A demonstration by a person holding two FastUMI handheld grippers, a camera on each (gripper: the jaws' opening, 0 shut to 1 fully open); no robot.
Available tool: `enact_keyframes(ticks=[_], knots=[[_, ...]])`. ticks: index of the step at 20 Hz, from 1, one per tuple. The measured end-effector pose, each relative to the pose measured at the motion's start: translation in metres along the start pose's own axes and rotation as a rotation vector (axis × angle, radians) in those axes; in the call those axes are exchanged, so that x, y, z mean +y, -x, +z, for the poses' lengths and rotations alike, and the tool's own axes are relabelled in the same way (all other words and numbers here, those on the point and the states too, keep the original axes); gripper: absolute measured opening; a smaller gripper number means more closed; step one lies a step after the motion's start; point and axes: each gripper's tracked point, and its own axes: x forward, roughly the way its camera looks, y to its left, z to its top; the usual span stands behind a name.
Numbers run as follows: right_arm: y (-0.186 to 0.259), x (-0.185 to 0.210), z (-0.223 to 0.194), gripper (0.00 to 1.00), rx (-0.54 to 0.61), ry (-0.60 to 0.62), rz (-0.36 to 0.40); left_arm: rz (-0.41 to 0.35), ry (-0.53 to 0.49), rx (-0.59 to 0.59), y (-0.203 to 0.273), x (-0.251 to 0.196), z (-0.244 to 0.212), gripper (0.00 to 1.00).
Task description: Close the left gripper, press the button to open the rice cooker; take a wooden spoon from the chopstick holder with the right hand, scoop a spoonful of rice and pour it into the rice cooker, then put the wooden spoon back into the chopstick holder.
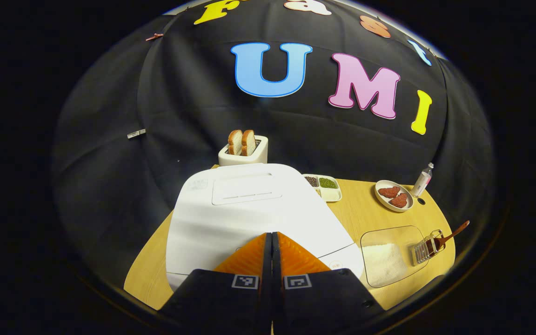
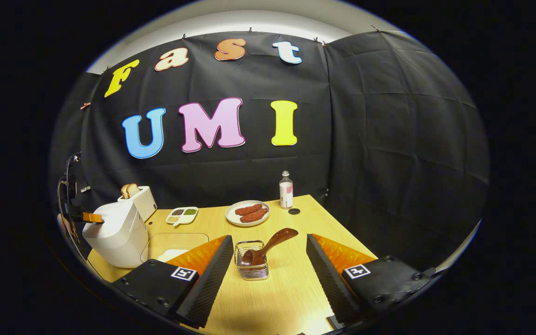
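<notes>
While the rice cooker (image 1: 258, 218) sits lid-down at the table's left end, the left gripper (image 1: 271, 237) hovers over its front edge, fingers pressed together on nothing. Right of it lies a clear tray of rice (image 1: 389, 260), then the chopstick holder (image 2: 251, 260) with the wooden spoon (image 2: 268, 244); the right gripper (image 2: 268, 253) gapes wide around them, untouching

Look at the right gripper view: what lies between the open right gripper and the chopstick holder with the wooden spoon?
Bare tabletop alone, in the right gripper view, separates the right gripper from the chopstick holder holding the wooden spoon.
</notes>
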Motion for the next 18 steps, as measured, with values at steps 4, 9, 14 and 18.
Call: enact_keyframes(ticks=[4, 9, 14, 18], knots=[[0.001, 0.001, -0.004, 0.99, 0.012, -0.004, 0.01, 0.008, 0.026, -0.016, 0.004, 0.001, 0.004, 0.06], [0.001, -0.005, -0.004, 0.99, 0.009, -0.011, 0.007, 0.098, -0.099, -0.26, 0.041, 0.0, 0.072, 0.06], [-0.007, -0.008, -0.004, 0.98, 0.018, -0.042, 0.007, 0.081, -0.18, -0.405, 0.089, -0.031, 0.11, 0.06], [-0.019, -0.006, -0.014, 0.98, 0.046, -0.069, 0.021, 0.016, -0.124, -0.392, 0.114, -0.061, 0.092, 0.07]])
